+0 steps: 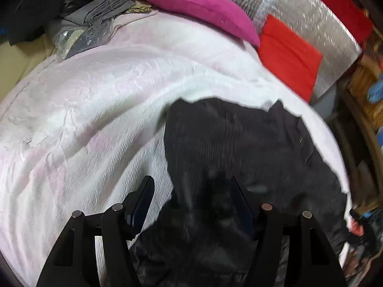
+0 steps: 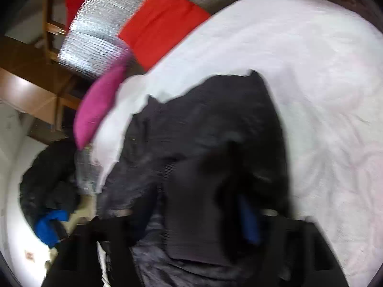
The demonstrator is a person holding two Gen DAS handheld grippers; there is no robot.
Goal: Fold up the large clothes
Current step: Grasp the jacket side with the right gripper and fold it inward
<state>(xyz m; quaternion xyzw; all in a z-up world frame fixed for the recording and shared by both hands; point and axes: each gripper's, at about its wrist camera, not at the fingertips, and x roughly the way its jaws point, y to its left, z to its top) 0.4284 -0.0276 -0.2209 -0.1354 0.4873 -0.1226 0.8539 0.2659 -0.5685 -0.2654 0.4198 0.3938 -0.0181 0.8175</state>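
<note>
A large black garment [image 1: 229, 148] lies bunched on a white and pale pink blanket [image 1: 95, 100]. My left gripper [image 1: 191, 191] hangs over the garment's near edge with its jaws wide apart. Its left finger [image 1: 143, 198] is over bare blanket and its right finger [image 1: 241, 203] is over the dark cloth. The same garment fills the middle of the right wrist view [image 2: 203, 143]. My right gripper [image 2: 198, 215] is blurred, and the dark cloth covers the gap between its fingers. One blue pad [image 2: 249, 222] shows.
A magenta pillow [image 1: 198, 7] and a red cushion [image 1: 289, 55] lie at the bed's far side against silver foil padding [image 1: 318, 21]. Grey cloth and plastic wrap [image 1: 88, 24] sit at the far left. A dark pile with blue fabric [image 2: 50, 205] lies beside the bed.
</note>
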